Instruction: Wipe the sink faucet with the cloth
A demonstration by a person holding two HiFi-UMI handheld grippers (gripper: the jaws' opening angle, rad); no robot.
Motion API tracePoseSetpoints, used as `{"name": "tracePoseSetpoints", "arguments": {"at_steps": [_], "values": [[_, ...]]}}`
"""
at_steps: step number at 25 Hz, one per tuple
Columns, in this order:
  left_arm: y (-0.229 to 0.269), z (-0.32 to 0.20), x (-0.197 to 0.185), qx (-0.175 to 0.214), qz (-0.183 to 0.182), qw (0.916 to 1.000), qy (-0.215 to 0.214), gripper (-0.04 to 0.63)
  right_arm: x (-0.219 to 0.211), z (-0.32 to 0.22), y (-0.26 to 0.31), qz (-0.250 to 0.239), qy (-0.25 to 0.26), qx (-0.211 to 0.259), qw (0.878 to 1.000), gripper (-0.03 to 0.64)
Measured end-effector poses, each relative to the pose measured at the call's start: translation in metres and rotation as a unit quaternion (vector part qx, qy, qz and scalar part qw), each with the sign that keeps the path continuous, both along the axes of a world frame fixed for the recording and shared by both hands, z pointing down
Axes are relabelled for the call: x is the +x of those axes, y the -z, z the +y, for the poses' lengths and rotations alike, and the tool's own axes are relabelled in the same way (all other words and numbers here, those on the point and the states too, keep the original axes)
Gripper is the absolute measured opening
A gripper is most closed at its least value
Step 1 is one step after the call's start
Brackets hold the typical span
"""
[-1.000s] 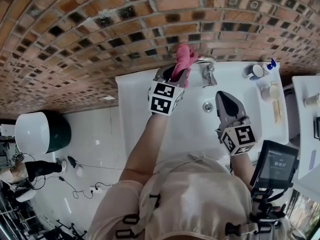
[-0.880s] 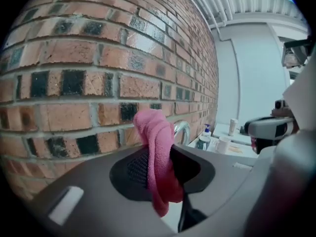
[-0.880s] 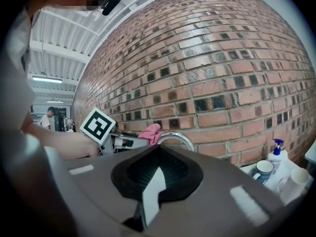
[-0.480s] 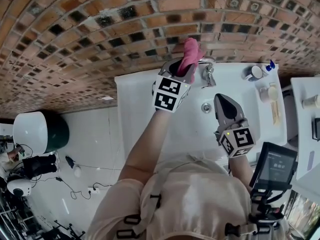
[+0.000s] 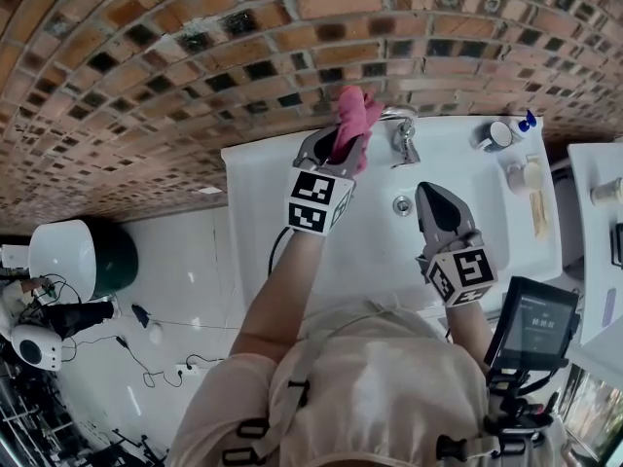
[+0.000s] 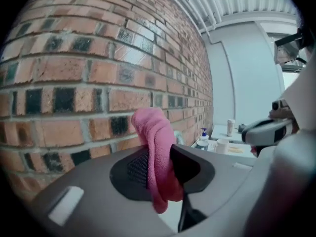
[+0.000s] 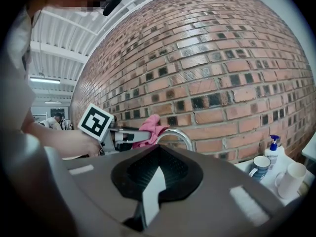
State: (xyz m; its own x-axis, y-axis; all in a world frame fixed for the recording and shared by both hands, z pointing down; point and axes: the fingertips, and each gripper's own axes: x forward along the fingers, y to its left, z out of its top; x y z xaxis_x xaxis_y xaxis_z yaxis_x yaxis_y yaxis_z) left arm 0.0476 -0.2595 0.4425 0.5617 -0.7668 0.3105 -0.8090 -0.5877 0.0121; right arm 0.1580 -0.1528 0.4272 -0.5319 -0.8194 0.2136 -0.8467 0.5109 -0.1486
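Pink terry cloth (image 5: 352, 115) sits bunched and upright at the left side of the curved chrome faucet (image 5: 402, 129), level with the arch. It looks to be against the metal, but contact is not clear from any view. The left gripper (image 5: 336, 149) has its jaws clamped on the cloth's middle. In the left gripper view the fold (image 6: 155, 157) fills the gap between the pads and sticks out past the tips, probably so that soft fabric, not gripper, meets the spout. This gripper is aimed near level at the faucet from its left, a fit angle for rubbing along the arch. The right gripper (image 5: 438, 202) is in front of the faucet over the basin, well apart from it. Its jaws are almost together with only a thin slit and nothing in them, and it likely waits out of the wiping path. Its own view looks straight at the faucet (image 7: 177, 135) with the cloth (image 7: 150, 127) beside it. The faucet stands at the back rim of the white ceramic sink (image 5: 253, 212), with the red-brown brick wall (image 5: 195, 66) just behind it. The round metal drain (image 5: 403, 205) lies in front of the faucet. To the faucet's right are a blue-and-white mug (image 5: 496, 139) and a blue-topped pump bottle (image 5: 526, 125). Wiping seems under way, with most of the arch yet to cover.
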Motion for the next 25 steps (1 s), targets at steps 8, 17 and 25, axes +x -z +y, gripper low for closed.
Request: {"name": "tracePoseSetpoints", "arguments": {"at_steps": [8,17,25], "values": [[0.009,-0.011,0.090,-0.030,0.003,0.9949,-0.096,0.100,0.016,0.000,-0.007,-0.008,-0.012,-0.007,1.000,-0.012],[-0.067,-0.021,0.144,-0.106,-0.048,0.9820,-0.149,0.095,0.037,-0.009,-0.014,-0.008,-0.029,-0.016,0.999,-0.012],[-0.045,-0.012,0.144,-0.075,-0.020,0.9860,-0.148,0.098,0.044,-0.015,-0.018,-0.010,-0.036,-0.020,0.999,-0.012]]}}
